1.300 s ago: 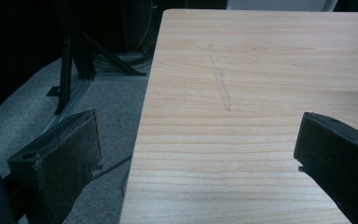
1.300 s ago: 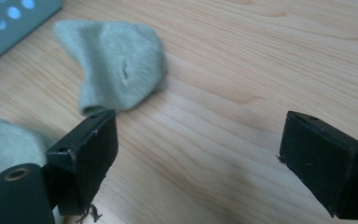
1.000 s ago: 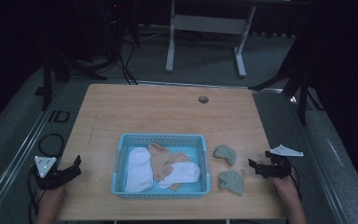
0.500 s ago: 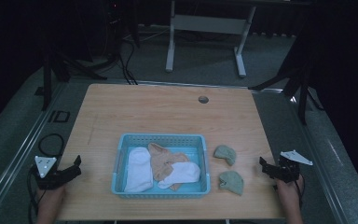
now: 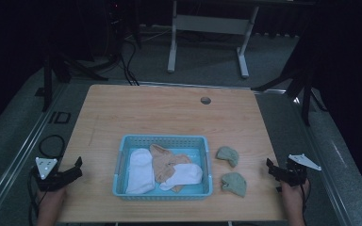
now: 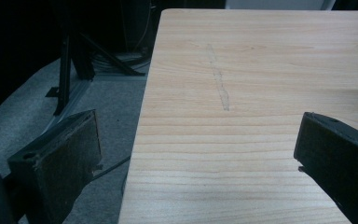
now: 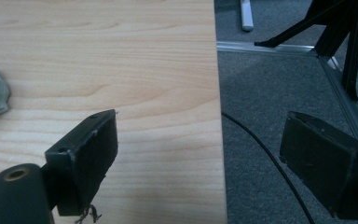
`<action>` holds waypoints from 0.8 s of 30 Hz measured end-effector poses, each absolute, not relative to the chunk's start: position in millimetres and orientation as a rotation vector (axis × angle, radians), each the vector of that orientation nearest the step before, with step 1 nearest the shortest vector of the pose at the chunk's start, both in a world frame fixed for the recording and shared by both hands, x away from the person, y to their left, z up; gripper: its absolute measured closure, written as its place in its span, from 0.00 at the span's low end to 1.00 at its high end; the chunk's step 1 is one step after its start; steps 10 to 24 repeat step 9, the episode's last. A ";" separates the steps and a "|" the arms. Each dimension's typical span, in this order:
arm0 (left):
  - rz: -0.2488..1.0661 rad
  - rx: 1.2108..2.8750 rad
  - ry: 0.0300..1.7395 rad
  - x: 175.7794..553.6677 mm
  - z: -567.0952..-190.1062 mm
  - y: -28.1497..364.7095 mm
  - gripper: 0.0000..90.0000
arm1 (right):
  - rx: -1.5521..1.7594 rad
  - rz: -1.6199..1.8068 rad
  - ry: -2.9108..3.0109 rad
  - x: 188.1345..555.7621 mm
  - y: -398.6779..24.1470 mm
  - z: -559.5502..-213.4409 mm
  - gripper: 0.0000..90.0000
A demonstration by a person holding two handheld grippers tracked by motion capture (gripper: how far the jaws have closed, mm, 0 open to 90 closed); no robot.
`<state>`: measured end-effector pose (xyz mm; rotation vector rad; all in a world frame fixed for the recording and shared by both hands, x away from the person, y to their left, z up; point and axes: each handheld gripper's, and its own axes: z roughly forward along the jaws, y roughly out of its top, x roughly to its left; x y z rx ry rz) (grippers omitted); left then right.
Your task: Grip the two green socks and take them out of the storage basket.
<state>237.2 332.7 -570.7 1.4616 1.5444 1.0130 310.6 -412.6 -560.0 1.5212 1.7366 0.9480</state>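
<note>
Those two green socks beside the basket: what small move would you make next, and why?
Probably bring the right gripper inward toward the nearer green sock. Its jaws stand open and hold nothing, two green socks lie on the table outside the blue basket, and that sock is closest to it.

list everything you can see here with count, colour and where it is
basket: 1, light blue, near-middle of the table
white socks: 2, white, in the basket, one at its left, one at its front right
tan sock: 1, tan, in the basket between and partly under the white ones
green socks: 2, grey-green, balled on the table right of the basket, one behind the other
table: 1, light wood, with a round hole near its far edge
frame: 1, pale grey, on the floor beyond the table
left gripper: 1, black, jaws apart, at the table's left edge
right gripper: 1, black, jaws apart, at the table's right edge
</note>
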 end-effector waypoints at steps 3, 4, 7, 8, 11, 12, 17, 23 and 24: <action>1.014 1.464 1.544 237.2 -570.7 332.5 0.00 | 1.504 0.925 1.750 310.5 -409.8 -560.6 0.12; 1.015 1.464 1.544 237.3 -570.7 332.5 0.00 | 1.501 0.918 1.752 310.7 -409.1 -560.8 0.12; 1.016 1.465 1.544 237.3 -570.7 332.4 0.00 | 1.495 0.913 1.758 310.6 -408.4 -561.0 0.12; 1.015 1.465 1.544 237.3 -570.7 332.4 0.00 | 1.496 0.913 1.756 310.7 -408.5 -561.0 0.12; 1.015 1.465 1.543 237.4 -570.7 332.4 0.00 | 1.498 0.914 1.756 310.7 -408.6 -561.0 0.12; 1.015 1.465 1.543 237.4 -570.7 332.4 0.00 | 1.498 0.914 1.756 310.7 -408.6 -561.0 0.12; 1.015 1.465 1.543 237.4 -570.7 332.4 0.00 | 1.498 0.914 1.756 310.7 -408.6 -561.0 0.12; 1.015 1.465 1.543 237.4 -570.7 332.4 0.00 | 1.498 0.914 1.756 310.7 -408.6 -561.0 0.12; 1.015 1.465 1.543 237.4 -570.7 332.4 0.00 | 1.498 0.914 1.756 310.7 -408.6 -561.0 0.12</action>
